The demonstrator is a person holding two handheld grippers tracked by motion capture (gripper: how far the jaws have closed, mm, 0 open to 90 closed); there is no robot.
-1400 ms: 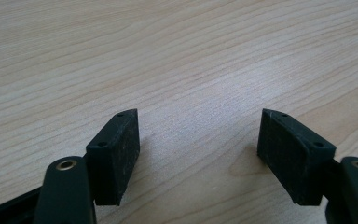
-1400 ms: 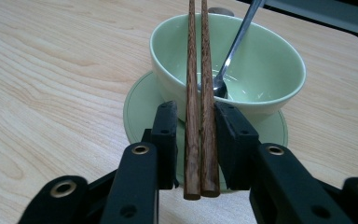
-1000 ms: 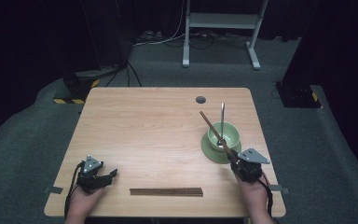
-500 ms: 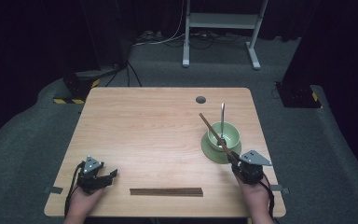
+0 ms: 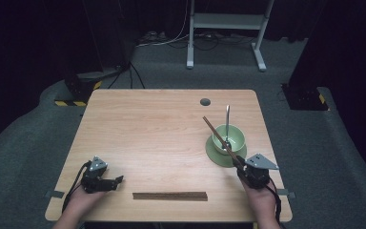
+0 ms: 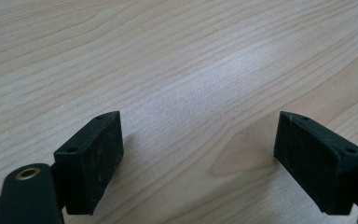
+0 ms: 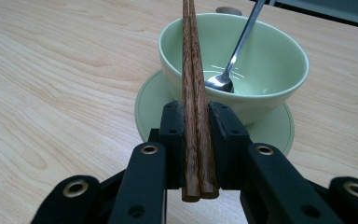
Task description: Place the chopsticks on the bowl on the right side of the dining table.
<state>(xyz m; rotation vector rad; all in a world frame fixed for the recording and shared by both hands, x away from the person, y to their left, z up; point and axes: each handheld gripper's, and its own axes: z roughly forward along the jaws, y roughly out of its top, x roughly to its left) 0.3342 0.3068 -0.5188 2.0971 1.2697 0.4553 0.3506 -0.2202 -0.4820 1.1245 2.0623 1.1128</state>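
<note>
Between the jaws of my right tongs [image 7: 196, 140] I have a pair of wooden chopsticks [image 7: 192, 70] pinched side by side, their butt ends poking out just behind the pads. In the high view those chopsticks [image 5: 219, 138] slant up and away from the right tongs [image 5: 248, 169], crossing above the near rim of the green bowl [image 5: 236, 138]. The bowl [image 7: 261, 70] sits on a matching green saucer [image 7: 144, 107] right in front of the tongs, and a metal spoon [image 7: 235, 56] leans inside it with its handle rising over the far rim.

Along the near edge of the bench [image 5: 162, 124] a second pair of chopsticks [image 5: 170, 195] lies flat, between my two hands.

My left tongs [image 5: 106, 182] rest low at the near left of the bench, well apart from the bowl. In the left gripper view the left tongs [image 6: 198, 154] are spread wide with bare wood between them, gripping nothing.
</note>
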